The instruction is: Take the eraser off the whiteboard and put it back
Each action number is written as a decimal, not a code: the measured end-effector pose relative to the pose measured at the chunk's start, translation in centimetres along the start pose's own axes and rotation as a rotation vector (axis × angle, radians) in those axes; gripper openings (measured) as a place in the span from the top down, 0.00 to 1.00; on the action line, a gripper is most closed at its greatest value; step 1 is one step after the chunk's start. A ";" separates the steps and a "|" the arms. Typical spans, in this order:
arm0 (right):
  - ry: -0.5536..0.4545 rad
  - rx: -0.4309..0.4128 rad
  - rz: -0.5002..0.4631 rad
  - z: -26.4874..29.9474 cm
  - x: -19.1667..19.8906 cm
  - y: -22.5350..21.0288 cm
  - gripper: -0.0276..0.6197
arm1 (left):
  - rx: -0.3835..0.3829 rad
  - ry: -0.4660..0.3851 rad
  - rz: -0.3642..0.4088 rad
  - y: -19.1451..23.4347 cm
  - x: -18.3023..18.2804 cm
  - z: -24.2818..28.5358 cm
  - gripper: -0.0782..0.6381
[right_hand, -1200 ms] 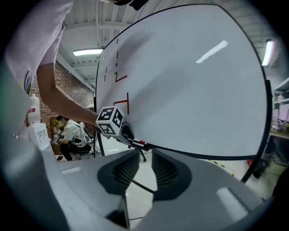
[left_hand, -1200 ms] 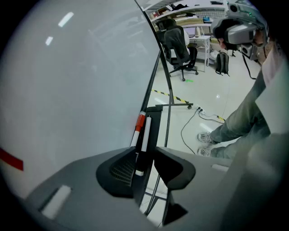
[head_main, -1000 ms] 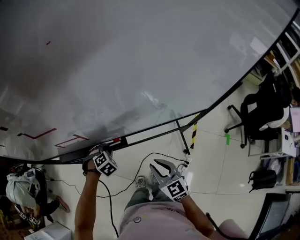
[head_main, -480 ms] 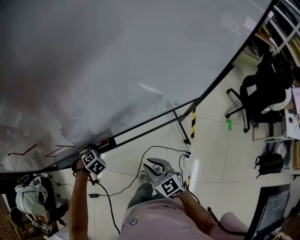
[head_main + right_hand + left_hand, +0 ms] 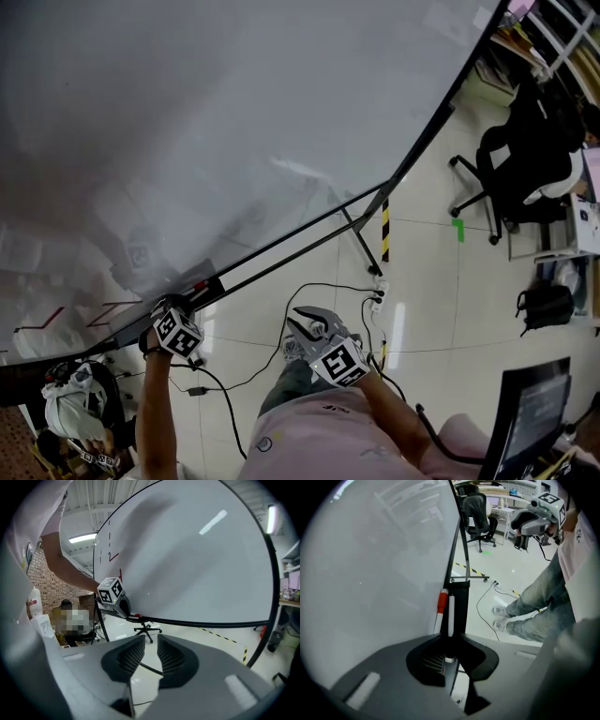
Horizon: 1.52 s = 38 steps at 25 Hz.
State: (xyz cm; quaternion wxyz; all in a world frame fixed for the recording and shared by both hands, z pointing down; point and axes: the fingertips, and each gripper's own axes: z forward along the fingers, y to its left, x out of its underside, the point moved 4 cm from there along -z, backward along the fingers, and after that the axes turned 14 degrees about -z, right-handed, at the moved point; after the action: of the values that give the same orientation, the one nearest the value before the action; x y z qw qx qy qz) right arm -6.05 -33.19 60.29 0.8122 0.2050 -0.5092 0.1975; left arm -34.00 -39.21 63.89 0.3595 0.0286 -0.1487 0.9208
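Observation:
The whiteboard (image 5: pixel 187 112) fills the upper left of the head view, with its black tray (image 5: pixel 211 286) along the lower edge. My left gripper (image 5: pixel 175 305) points steeply down at the tray's left part. In the left gripper view its jaws (image 5: pixel 451 660) are closing with a gap still between them. In that gap I see only the tray (image 5: pixel 459 606). A red-capped marker (image 5: pixel 442 603) and a white marker (image 5: pixel 451 613) lie beyond. No eraser shows in any view. My right gripper (image 5: pixel 300 317) hangs shut and empty over the floor.
A black office chair (image 5: pixel 525 169) stands at the right. Cables and a power strip (image 5: pixel 375 300) lie on the floor by the board's stand, which carries a yellow-black stripe (image 5: pixel 384 230). A backpack (image 5: pixel 544 305) sits far right and a bag (image 5: pixel 80 394) at lower left.
The head view has swung, sliding the board and tray up and left. My left gripper stays at the tray. My right gripper has sunk a little toward my body.

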 end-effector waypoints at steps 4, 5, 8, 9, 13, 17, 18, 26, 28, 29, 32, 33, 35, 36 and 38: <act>-0.007 0.005 -0.009 -0.3 -0.1 -0.5 0.84 | -0.050 -0.090 -0.053 0.2 -0.1 -1.5 0.89; -0.008 0.003 -0.010 -0.3 -0.1 -0.6 0.84 | -0.056 -0.106 -0.055 0.1 -0.1 -1.8 0.89; -0.005 -0.010 -0.017 -0.2 -0.2 -0.1 0.84 | -0.072 -0.121 -0.044 -0.2 0.2 -1.8 0.89; -0.004 -0.019 -0.024 -0.1 -0.4 0.3 0.84 | -0.076 -0.111 -0.024 -0.3 0.5 -1.4 0.89; 0.004 -0.040 -0.058 -0.1 -1.4 1.7 0.84 | -0.104 -0.100 0.068 -0.5 0.3 -0.8 0.85; 0.025 -0.042 -0.086 -0.8 -1.3 2.6 0.84 | -0.194 -0.129 0.094 0.0 -1.5 -1.1 0.74; 0.029 -0.039 -0.087 -0.8 -1.2 2.7 0.84 | -0.201 -0.110 0.104 -0.1 -1.7 -0.8 0.74; 0.052 -0.027 -0.074 -0.9 -0.2 3.0 0.84 | -0.227 -0.037 0.119 -0.4 -2.1 0.0 0.83; 0.060 -0.031 -0.076 -0.9 0.1 3.0 0.84 | -0.214 -0.028 0.106 -0.5 -2.1 0.0 0.84; 0.064 -0.033 -0.078 -0.8 0.2 3.0 0.84 | -0.214 -0.029 0.101 -0.4 -2.1 0.2 0.84; 0.061 -0.036 -0.082 -0.6 0.2 3.1 0.84 | -0.213 -0.045 0.075 -0.2 -2.2 0.5 0.84; 0.057 -0.035 -0.083 -0.7 0.2 3.0 0.84 | -0.216 -0.055 0.059 -0.2 -2.1 0.4 0.83; 0.051 -0.035 -0.082 -0.9 0.1 2.9 0.84 | -0.242 -0.079 0.026 -0.1 -1.9 -0.2 0.83; 0.050 -0.035 -0.082 -1.0 0.1 2.8 0.84 | -0.255 -0.087 0.015 0.0 -1.8 -0.6 0.83; 0.050 -0.034 -0.085 -1.1 0.2 2.6 0.84 | -0.281 -0.117 -0.002 0.3 -1.6 -1.3 0.83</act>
State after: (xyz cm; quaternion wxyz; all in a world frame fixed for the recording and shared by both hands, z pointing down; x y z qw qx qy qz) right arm -6.52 -30.38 60.39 0.8357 0.2078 -0.4828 0.1591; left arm -32.97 -40.08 62.32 0.3518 0.0317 -0.2968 0.8872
